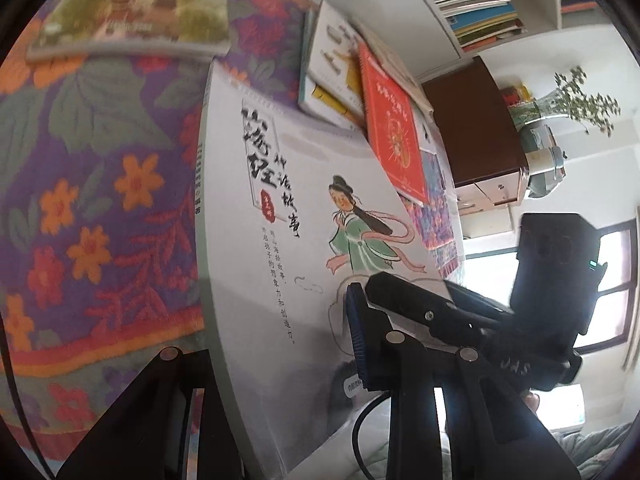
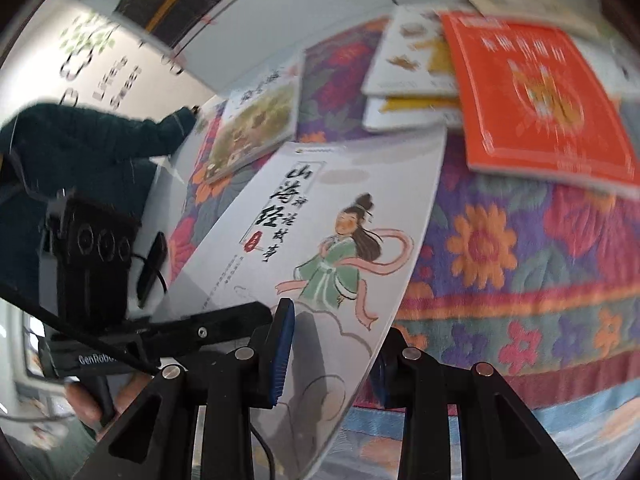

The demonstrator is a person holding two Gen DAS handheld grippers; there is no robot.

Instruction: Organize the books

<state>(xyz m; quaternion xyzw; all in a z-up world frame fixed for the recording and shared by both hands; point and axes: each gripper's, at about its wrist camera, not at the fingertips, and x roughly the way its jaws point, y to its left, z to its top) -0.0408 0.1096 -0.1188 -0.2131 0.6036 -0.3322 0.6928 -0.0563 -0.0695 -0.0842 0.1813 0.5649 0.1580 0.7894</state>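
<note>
Right, near to far:
left hand-held gripper (image 1: pixel 280 360): pinching the white storybook (image 1: pixel 288 208) at its near edge, one finger under the cover, the blue pad (image 1: pixel 356 328) on top.
right hand-held gripper (image 2: pixel 332 344): pinching the same book's near corner, pad (image 2: pixel 282 344) pressed on the cover, other finger behind the page edge.
book position: lifted and tilted above the floral blanket (image 2: pixel 500 248), both grips at the near end, far end free.
handling: thin softcover, light, glossy so likely slippery; cover bows in the right wrist view, so I'd expect sag. Better hold is nearer the spine (image 1: pixel 198 184), or keep both edges supported.
other books: green-cover book (image 2: pixel 256 128) lying flat on the blanket beyond; red book (image 2: pixel 536 96) on top of a small stack of white and yellow ones (image 2: pixel 408 60), further back.
bookshelf (image 1: pixel 472 0): well behind, rows already filled.
unclear: lower fingers hidden by the book; far titles blurred; free shelf slot not visible.
</note>
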